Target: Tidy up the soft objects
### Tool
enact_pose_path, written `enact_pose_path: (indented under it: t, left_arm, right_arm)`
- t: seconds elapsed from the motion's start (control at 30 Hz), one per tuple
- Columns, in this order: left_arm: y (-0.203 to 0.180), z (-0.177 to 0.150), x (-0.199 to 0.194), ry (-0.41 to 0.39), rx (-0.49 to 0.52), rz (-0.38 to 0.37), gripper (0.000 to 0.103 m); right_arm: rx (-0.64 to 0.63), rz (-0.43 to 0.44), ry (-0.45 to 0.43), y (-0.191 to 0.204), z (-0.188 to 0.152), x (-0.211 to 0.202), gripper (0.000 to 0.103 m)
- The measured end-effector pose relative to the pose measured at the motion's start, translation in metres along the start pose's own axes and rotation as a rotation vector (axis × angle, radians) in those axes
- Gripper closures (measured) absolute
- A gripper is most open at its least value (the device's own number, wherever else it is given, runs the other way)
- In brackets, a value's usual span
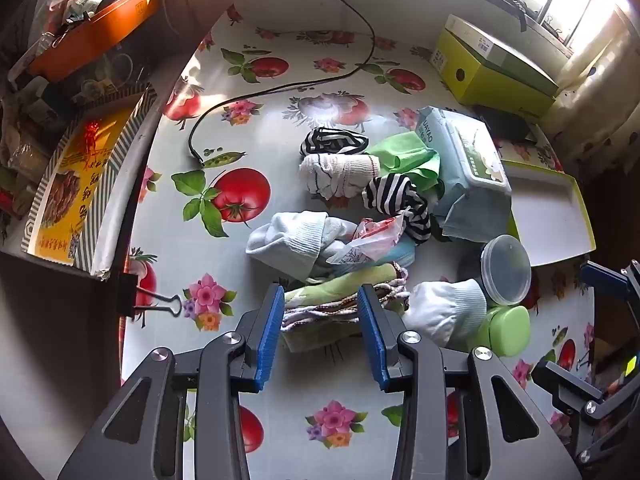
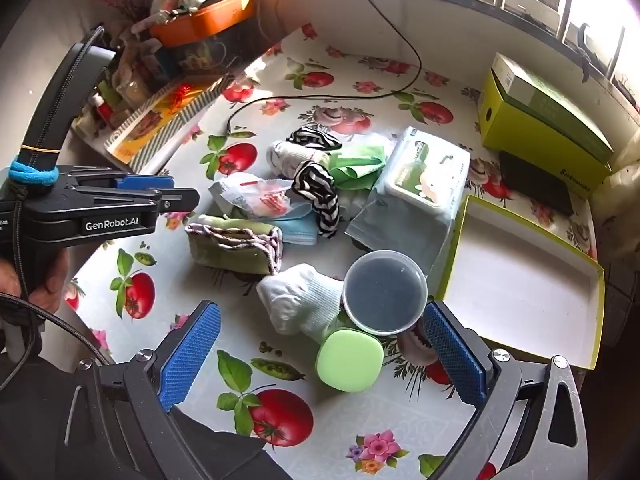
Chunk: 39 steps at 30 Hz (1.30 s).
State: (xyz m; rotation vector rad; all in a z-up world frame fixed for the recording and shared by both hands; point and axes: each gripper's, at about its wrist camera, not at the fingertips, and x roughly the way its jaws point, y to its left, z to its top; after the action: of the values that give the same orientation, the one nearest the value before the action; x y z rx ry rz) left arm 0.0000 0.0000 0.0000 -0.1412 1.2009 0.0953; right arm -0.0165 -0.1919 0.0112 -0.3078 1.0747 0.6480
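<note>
Floral oilcloth with tomato prints covers the tabletop (image 1: pixel 240 128) under a sunlit barred window. The left gripper (image 1: pixel 320 312) stands open astride a folded green cloth with striped edging (image 1: pixel 340 300), pads not pressing; its long axis runs left-right. The right gripper (image 2: pixel 320 356) gapes wide, empty.

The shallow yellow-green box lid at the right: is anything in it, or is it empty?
Empty. In the right wrist view the box lid lies open side up, its white bottom bare; the socks and cloths are all outside it on the table.
</note>
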Motion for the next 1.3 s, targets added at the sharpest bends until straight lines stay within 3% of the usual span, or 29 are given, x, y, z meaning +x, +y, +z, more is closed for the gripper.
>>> enact_pose_path:
  t: [0.47,1.3]
  left_arm:
    - [0.009,-0.004,-0.001,0.017,-0.009,-0.006,0.064]
    - [0.011,-0.007,0.006,0.038,-0.020,0.026,0.064]
  right_arm:
    - [-0.024,0.069,-0.014,0.013,0.011,0.002,0.000]
    - [-0.042,0.081,-0.008,0.021,0.020,0.006,0.004]
